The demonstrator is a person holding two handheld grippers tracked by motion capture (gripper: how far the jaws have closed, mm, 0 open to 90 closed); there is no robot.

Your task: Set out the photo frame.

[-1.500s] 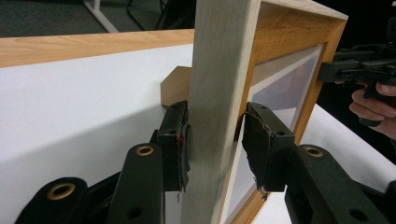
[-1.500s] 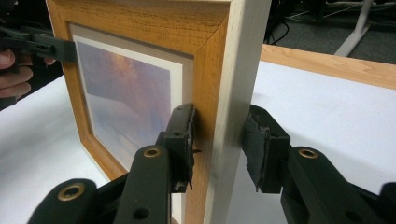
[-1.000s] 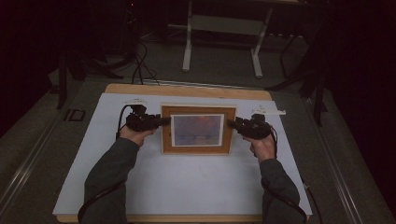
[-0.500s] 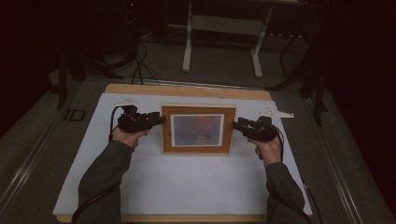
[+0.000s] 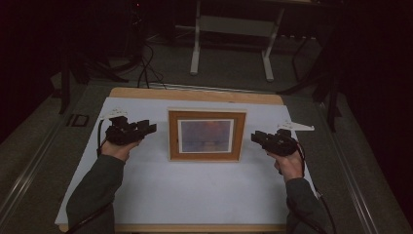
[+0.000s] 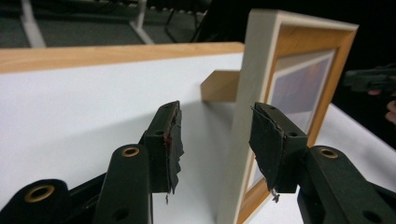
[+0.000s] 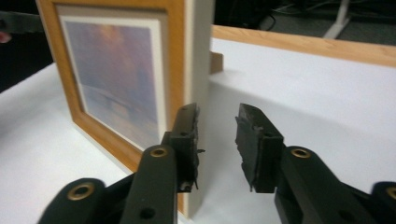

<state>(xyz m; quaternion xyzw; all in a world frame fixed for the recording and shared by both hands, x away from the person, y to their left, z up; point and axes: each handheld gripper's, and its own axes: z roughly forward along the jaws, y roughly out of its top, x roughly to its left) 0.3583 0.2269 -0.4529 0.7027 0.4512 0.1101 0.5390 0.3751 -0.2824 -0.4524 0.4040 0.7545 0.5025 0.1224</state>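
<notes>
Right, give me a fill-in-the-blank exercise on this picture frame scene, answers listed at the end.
1. The picture frame stands upright on the ____ table top.
2. The frame stands ____ the left gripper and the right gripper.
3. The jaws of both grippers are ____, with nothing held in them.
4. Behind the frame, a small wooden ____ props it up.

Missing words: white; between; open; stand

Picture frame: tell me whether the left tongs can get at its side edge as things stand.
Probably yes. The left tongs stand open beside the picture frame, apart from it, with bare white table between. In the left gripper view the frame's pale side edge faces the gap between the jaws, unblocked.
</notes>
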